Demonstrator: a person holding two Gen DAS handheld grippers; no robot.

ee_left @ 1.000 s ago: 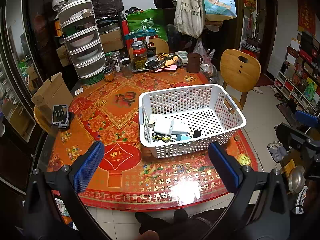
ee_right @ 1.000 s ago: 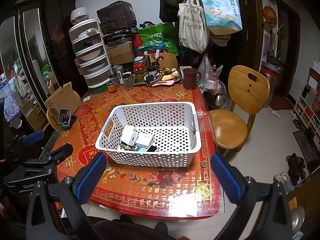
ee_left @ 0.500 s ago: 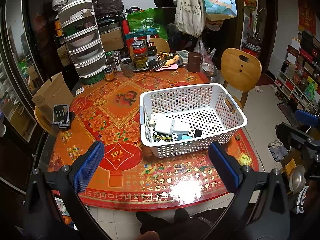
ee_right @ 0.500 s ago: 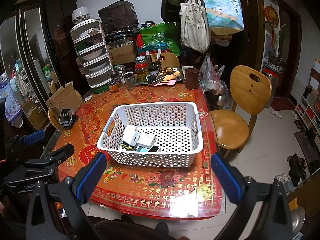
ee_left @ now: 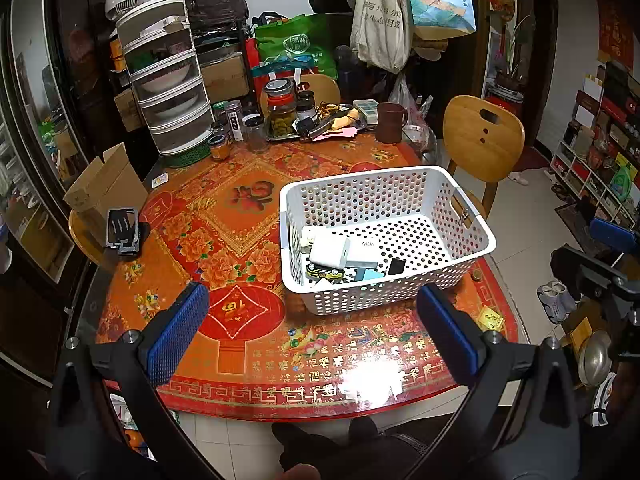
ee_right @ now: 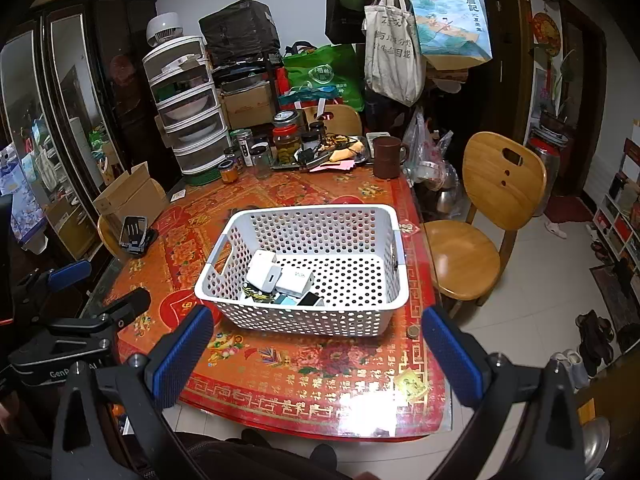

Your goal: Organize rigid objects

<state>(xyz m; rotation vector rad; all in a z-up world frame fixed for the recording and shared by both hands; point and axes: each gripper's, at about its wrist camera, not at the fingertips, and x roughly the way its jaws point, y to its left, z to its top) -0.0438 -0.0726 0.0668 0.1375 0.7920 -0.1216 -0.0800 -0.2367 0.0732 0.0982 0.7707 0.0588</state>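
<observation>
Both my left hand-held gripper (ee_left: 312, 328) and right hand-held gripper (ee_right: 316, 354) hang spread apart and empty, just nearer than the white basket (ee_right: 394, 276), barely shifted since a second ago. Small boxes (ee_left: 330, 250) lie inside the basket's near-left corner, so I judge the sorting finished or paused; a phone stand (ee_left: 122, 230) sits left of the basket on the table (ee_left: 240, 344).

Far side of worktop (ee_left: 240, 208): jars (ee_left: 281, 109), brown mug (ee_left: 390, 122), drawer stack (ee_left: 168, 80). Wooden chair (ee_right: 492, 216) right. Cardboard box (ee_left: 106, 184) left.
</observation>
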